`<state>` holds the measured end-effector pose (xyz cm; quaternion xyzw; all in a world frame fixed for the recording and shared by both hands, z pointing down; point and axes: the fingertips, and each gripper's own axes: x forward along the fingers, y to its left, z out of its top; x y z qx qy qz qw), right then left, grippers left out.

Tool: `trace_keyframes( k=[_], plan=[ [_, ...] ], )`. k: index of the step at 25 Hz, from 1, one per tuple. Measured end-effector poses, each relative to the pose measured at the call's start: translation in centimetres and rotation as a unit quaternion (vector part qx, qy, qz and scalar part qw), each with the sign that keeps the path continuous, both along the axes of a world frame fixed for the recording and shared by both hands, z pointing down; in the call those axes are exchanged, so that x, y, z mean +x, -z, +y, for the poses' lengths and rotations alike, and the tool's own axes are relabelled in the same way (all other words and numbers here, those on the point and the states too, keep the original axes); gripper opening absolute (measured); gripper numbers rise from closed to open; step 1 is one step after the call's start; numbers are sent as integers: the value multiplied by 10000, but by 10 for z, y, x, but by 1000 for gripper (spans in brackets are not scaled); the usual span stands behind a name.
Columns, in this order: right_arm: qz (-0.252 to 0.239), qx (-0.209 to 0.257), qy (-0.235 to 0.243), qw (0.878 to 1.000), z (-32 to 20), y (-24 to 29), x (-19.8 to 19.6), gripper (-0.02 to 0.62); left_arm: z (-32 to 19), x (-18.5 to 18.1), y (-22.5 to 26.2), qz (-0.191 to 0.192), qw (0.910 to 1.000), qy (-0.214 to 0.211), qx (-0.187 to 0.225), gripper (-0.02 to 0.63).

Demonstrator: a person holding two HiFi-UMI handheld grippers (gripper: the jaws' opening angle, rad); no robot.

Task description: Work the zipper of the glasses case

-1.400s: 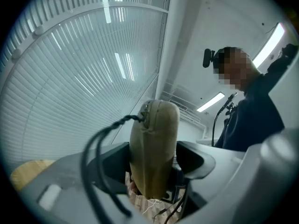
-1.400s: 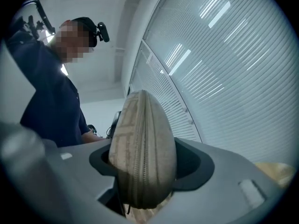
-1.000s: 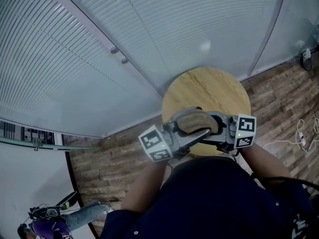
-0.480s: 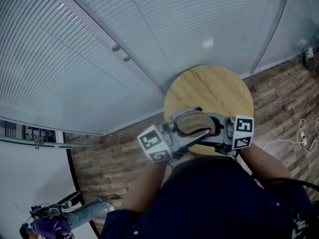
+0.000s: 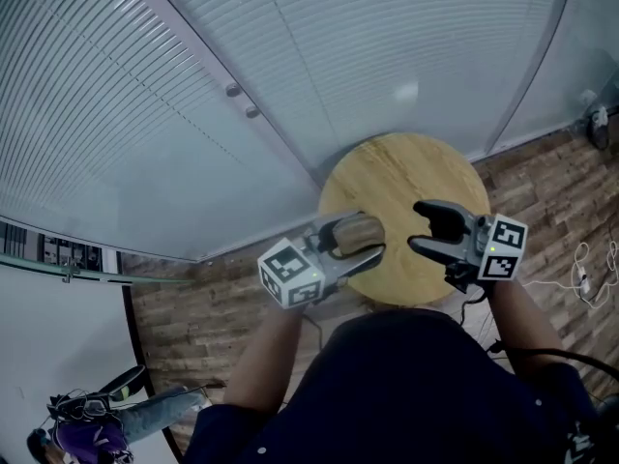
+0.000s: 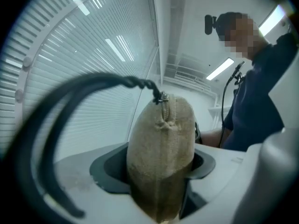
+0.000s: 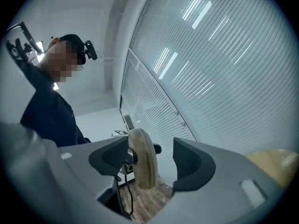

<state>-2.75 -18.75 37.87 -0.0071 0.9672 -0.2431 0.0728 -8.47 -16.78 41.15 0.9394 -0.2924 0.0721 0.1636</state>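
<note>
Glasses case (image 5: 352, 231): was over the near rim of the round table (image 5: 401, 167), clamped across its flanks by the left gripper (image 5: 368, 237)
Right gripper (image 5: 416, 225): stood clear of the case, jaws apart and just widened, nothing between them
Handling: probably light, with a stiff shell under soft, grippy fabric
Zipper pull (image 6: 162, 97): small, at the outer end; its dark twisted cord (image 6: 93, 85) looked the easier thing to pinch

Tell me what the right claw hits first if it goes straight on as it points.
Probably the glasses case, end-on straight ahead and gripped by the left claw. The right claw is open, with clear air before the case; exact depth is unclear.
</note>
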Motion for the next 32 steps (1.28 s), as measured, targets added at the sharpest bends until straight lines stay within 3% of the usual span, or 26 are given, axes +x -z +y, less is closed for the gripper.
trace_keyframes(
  k=[4,8,11,16,29,32],
  plan=[
    [473,483,50,9977,9,14,-8,307,10,9,-24,-825,9962,-275,11,310],
    [1168,1081,283,9869,22,10,-21,295,16,20,-46,-1301,9898,-554,-167,310],
    [1300,1189,578,9827,36,11,-36,182,20,25,-55,-1616,9835,-806,-124,310],
    [1697,1511,967,9690,61,-3,-56,181,27,30,-68,-2091,9727,-1003,4,310],
    [2411,1920,1479,9397,78,-21,-78,147,42,32,-102,-3392,9303,-1382,202,307],
    [2433,1850,1657,9376,84,-28,-83,72,43,28,-103,-3529,9246,-1415,221,308]
  ],
)
